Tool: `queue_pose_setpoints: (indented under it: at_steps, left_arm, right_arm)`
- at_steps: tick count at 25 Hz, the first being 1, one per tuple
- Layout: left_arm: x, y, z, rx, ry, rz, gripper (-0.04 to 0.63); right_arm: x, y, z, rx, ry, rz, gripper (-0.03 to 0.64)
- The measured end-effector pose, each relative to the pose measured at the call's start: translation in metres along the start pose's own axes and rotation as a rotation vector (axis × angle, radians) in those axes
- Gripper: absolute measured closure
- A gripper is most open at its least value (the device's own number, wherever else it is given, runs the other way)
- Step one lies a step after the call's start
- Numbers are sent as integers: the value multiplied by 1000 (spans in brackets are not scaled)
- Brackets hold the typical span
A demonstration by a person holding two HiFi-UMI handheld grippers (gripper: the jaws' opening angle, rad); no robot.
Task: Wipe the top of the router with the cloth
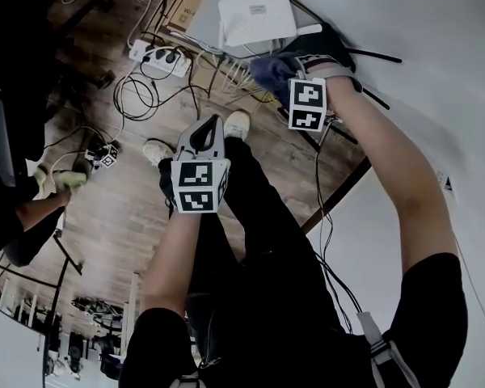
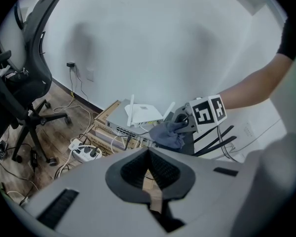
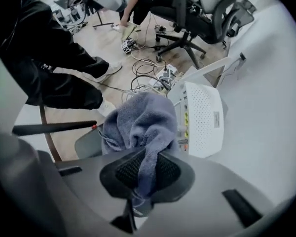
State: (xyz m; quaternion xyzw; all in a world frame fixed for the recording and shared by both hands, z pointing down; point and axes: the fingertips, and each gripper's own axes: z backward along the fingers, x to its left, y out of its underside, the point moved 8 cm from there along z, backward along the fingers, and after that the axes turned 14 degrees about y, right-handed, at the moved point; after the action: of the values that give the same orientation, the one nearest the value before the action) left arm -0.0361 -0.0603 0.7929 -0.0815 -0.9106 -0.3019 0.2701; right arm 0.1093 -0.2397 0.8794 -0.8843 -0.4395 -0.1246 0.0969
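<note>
The white router [image 1: 255, 18] lies flat on a grey box against the wall, with its aerials up. My right gripper [image 1: 286, 74] is shut on a crumpled blue-grey cloth [image 1: 272, 69], which hangs just beside the router's near edge. In the right gripper view the cloth [image 3: 143, 120] bunches out of the closed jaws of the right gripper [image 3: 148, 157], left of the router [image 3: 202, 117]. My left gripper [image 1: 208, 129] is held back over the floor, shut and holding nothing. From the left gripper [image 2: 149, 154] view I see the router [image 2: 143, 115] and the cloth [image 2: 166, 133] ahead.
A white power strip [image 1: 158, 55] and tangled cables lie on the wood floor left of the router. Cardboard boxes [image 1: 190, 6] sit under the grey box. An office chair [image 2: 19, 98] stands at the left. Black rods [image 2: 217, 141] lean at the right. Another person [image 1: 32, 208] stands at the left.
</note>
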Motion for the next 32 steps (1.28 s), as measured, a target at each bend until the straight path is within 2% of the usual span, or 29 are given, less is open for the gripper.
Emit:
queue_pose_setpoints:
  at_steps: [6, 9, 16, 19, 21, 24, 27, 29, 32]
  left_arm:
    - [4, 1, 0, 0, -6, -6, 600]
    - [5, 1, 2, 0, -13, 5, 600]
    - [1, 0, -9, 14, -6, -5, 600]
    - [-2, 0, -12, 21, -2, -14, 600]
    - [-3, 1, -13, 27, -4, -13, 600]
    - [-2, 2, -14, 30, -7, -9, 600]
    - [-5, -2, -14, 23, -2, -7, 600]
    - [-6, -5, -15, 15, 2, -11, 600]
    - [-5, -4, -15, 10, 1, -12, 600]
  right_arm:
    - [-2, 40, -10, 56, 86, 82, 591]
    - [-8, 57, -15, 68, 114, 89, 592]
    - [-26, 96, -33, 121, 256, 92, 592]
    - [-33, 104, -38, 147, 262, 73, 592]
    - [-34, 104, -38, 174, 216, 57, 592]
    - [-28, 100, -34, 221, 51, 73, 592]
    - [-15, 98, -26, 222, -104, 81, 592]
    - [-7, 99, -23, 214, -188, 40, 592]
    - [9, 92, -18, 195, -338, -75, 592]
